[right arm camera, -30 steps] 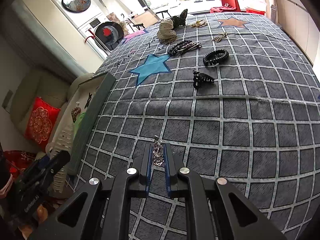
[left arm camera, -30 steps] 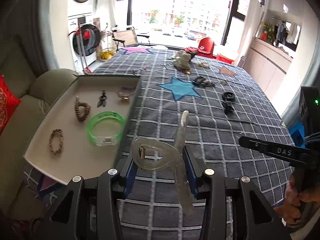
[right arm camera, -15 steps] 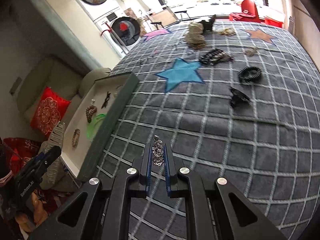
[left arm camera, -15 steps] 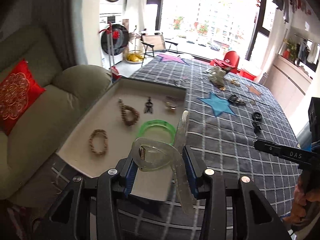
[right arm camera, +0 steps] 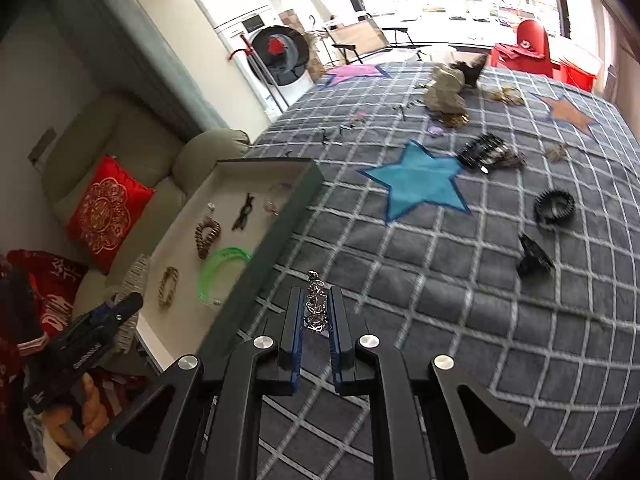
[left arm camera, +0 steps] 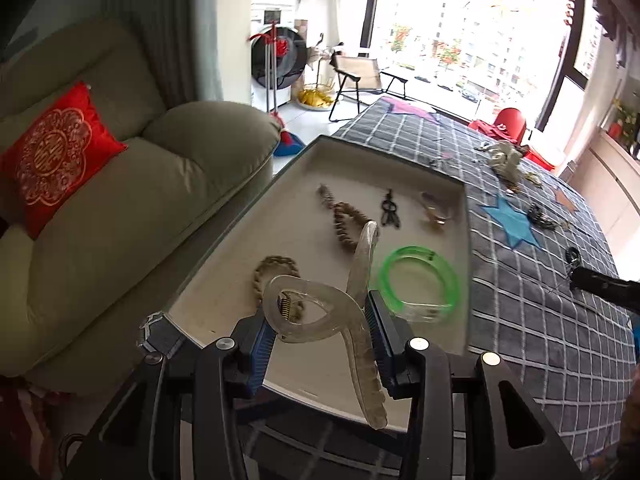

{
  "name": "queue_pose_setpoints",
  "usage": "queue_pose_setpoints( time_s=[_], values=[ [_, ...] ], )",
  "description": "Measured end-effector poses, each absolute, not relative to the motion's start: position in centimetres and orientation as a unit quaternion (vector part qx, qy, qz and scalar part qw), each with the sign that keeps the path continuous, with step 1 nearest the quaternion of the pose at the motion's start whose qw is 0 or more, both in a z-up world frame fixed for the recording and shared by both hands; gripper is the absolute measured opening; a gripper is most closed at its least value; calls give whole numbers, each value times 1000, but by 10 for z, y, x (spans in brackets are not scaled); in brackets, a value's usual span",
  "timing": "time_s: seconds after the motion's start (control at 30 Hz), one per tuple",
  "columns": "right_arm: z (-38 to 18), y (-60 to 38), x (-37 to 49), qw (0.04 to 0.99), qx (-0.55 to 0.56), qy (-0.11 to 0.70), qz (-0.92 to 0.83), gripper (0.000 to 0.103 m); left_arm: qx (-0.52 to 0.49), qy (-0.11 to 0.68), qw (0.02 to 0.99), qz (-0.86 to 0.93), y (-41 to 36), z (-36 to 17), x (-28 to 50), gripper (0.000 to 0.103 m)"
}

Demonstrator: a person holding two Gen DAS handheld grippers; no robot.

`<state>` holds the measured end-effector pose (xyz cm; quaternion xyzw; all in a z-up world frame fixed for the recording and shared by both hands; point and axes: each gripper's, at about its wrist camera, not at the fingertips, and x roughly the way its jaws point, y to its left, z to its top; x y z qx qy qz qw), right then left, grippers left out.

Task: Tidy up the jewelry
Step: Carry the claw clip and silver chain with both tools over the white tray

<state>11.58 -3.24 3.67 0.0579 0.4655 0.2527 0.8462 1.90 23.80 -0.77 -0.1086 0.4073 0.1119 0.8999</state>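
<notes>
My left gripper (left arm camera: 320, 312) is shut on a clear plastic hair claw clip (left arm camera: 356, 320) and holds it above the near end of the white tray (left arm camera: 256, 216). The tray holds a green bangle (left arm camera: 420, 280), two brown beaded bracelets (left arm camera: 350, 222), a small black piece (left arm camera: 390, 210) and a small metal piece (left arm camera: 434, 212). My right gripper (right arm camera: 316, 308) is shut on a silver metal ornament (right arm camera: 316, 306) and holds it above the checked cloth, just right of the tray's dark wall (right arm camera: 280, 236). The left gripper (right arm camera: 92, 336) shows at the lower left of the right wrist view.
The grey checked cloth (right arm camera: 440, 280) carries a blue star (right arm camera: 418, 180), black hair clips (right arm camera: 534, 258), a black scrunchie (right arm camera: 554, 206), dark combs (right arm camera: 488, 154) and a pile of jewelry (right arm camera: 446, 92) at the far end. A green sofa (left arm camera: 120, 200) with a red cushion (left arm camera: 52, 156) stands left of the tray.
My left gripper has swung left with the clear clip, from over the cloth to over the tray's near end. My right gripper has moved toward the tray with the silver ornament.
</notes>
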Motion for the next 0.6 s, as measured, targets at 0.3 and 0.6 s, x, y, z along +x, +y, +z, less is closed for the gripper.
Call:
queue_pose_setpoints(
  time_s=[0.3,0.6],
  values=[
    [44,18,136,837,34,462,291,13,-112,428,890,114,248,-26,39,46],
    [36,60,157,825,11,472,309,13,-110,431,888,114,252,-31,59,46]
  ],
)
